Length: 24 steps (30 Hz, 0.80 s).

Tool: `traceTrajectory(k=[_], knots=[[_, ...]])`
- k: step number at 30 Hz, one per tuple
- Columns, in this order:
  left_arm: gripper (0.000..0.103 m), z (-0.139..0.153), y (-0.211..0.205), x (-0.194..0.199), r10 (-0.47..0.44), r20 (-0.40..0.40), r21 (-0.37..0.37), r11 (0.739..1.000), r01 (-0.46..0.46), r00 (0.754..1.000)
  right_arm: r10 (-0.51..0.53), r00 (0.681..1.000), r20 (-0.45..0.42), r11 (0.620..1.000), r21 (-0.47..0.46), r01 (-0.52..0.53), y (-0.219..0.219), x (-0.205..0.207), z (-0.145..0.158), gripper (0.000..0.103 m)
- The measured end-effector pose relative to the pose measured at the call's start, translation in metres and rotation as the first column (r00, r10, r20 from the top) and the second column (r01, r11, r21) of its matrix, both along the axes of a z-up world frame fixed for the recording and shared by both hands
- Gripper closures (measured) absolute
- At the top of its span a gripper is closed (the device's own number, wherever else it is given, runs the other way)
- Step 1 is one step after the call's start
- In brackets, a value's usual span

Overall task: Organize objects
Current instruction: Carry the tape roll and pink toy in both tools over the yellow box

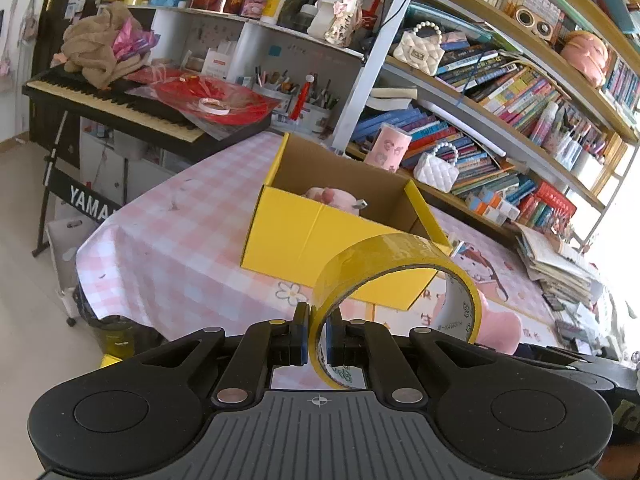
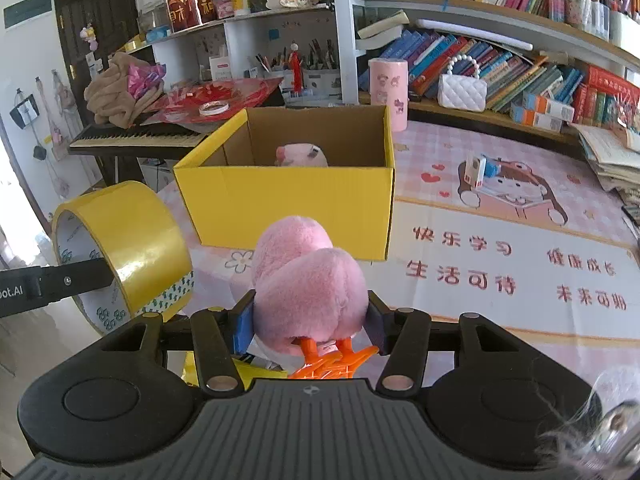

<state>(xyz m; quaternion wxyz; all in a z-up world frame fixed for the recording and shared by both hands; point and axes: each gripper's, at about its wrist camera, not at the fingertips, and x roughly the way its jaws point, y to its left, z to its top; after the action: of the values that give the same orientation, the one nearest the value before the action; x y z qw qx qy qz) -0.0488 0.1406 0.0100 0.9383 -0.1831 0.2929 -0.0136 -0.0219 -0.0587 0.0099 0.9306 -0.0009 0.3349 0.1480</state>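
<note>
Both grippers hold their loads short of the yellow box [image 2: 288, 196].

Left gripper [image 1: 317, 338] pinches the wall of a yellow tape roll [image 1: 384, 280]; right gripper [image 2: 310, 322] clamps a pink plush toy [image 2: 308, 280] with orange feet. Beyond them the open box stands on the pink checked tablecloth [image 1: 180, 236], another pink plush [image 2: 300, 156] lying inside.

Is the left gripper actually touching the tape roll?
Touching. The left wrist view shows the left gripper with jaws clamped on the wall of the yellow tape roll.
</note>
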Motion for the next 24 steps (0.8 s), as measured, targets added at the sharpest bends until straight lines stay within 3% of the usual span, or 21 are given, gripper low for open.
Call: traceTrajectory(k=[10,20,24], knots=[[0.097,0.017,0.005,0.046,0.037,0.042,0.003,0.999,-0.037,0.998,0.007,0.999,0.054,1.0,0.027,-0.008,0.001,0.049,0.02,0.052],[0.097,0.026,-0.003,0.123,0.088,0.076,0.031,0.995,-0.09,0.993,0.071,0.986,0.151,0.996,0.033,-0.077,0.005,0.135,0.048,0.052],[0.097,0.021,-0.011,0.153,0.094,0.059,0.075,0.992,-0.098,0.994,0.107,0.983,0.149,0.994,0.007,-0.109,0.007,0.173,0.046,0.052]])
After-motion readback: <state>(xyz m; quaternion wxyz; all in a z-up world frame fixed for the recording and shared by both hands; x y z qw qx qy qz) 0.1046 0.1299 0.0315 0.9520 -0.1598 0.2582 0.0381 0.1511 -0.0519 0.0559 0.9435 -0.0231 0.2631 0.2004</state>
